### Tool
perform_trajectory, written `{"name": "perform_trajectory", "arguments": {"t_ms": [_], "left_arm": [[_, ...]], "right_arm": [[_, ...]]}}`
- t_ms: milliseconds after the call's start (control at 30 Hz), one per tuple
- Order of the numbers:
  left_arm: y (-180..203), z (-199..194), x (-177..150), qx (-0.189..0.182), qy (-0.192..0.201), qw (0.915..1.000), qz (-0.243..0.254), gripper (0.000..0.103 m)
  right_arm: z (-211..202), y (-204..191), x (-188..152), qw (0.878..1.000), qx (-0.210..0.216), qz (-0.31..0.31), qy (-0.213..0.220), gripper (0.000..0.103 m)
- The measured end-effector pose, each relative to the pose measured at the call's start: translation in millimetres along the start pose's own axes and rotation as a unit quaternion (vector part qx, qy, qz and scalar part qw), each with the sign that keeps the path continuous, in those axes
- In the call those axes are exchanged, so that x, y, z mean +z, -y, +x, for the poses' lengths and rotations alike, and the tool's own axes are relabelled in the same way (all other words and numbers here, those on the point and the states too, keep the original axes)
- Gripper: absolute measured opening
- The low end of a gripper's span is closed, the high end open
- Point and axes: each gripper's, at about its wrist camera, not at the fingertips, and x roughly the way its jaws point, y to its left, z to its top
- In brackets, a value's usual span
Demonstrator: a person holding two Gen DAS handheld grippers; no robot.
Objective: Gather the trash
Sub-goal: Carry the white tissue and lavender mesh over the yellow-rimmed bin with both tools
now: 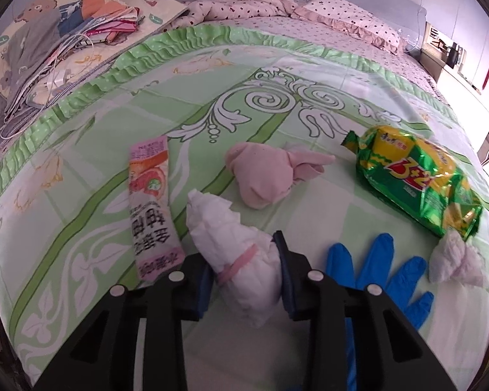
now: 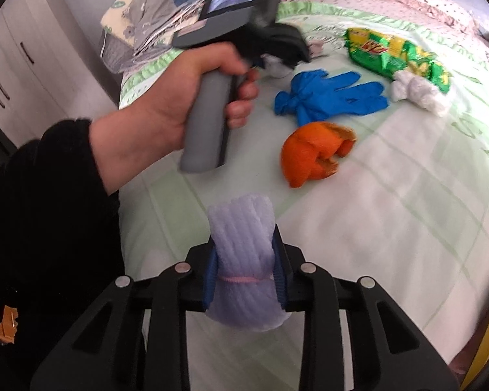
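Note:
My left gripper [image 1: 244, 270] is shut on a white crumpled tissue wad [image 1: 234, 247] tied with a pink band, low over the green bedspread [image 1: 277, 75]. In the right wrist view a hand [image 2: 166, 97] holds that left gripper [image 2: 282, 62] over the bed. My right gripper [image 2: 244, 277] is shut on a white foam net sleeve [image 2: 241, 234] bound with a pink band. Lying loose on the bed are a pink-and-white sachet wrapper [image 1: 150, 208], a pink cloth bundle [image 1: 264, 176], a green snack packet [image 1: 417, 182], a blue glove [image 1: 375, 270], another crumpled tissue [image 1: 453, 260] and an orange peel [image 2: 313, 153].
Folded clothes and cords [image 1: 65, 32] are piled at the bed's far left. A dotted quilt and pillow [image 1: 348, 16] lie at the head. A nightstand [image 1: 446, 55] stands to the right of the bed. White wardrobe doors [image 2: 13, 75] stand to its left.

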Motion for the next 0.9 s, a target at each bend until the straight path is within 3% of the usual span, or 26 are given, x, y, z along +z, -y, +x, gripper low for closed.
{"name": "perform_trajectory", "arguments": {"t_ms": [533, 900], "left_arm": [[-18, -114, -14, -0.045, 0.059, 0.9963, 0.044, 0.032], [4, -177, -34, -0.074, 0.095, 0.9899, 0.075, 0.032]], "right_arm": [[-82, 21, 4, 0.994, -0.021, 0.056, 0.091, 0.027], [-150, 43, -9, 0.984, -0.065, 0.092, 0.139, 0.027]]}}
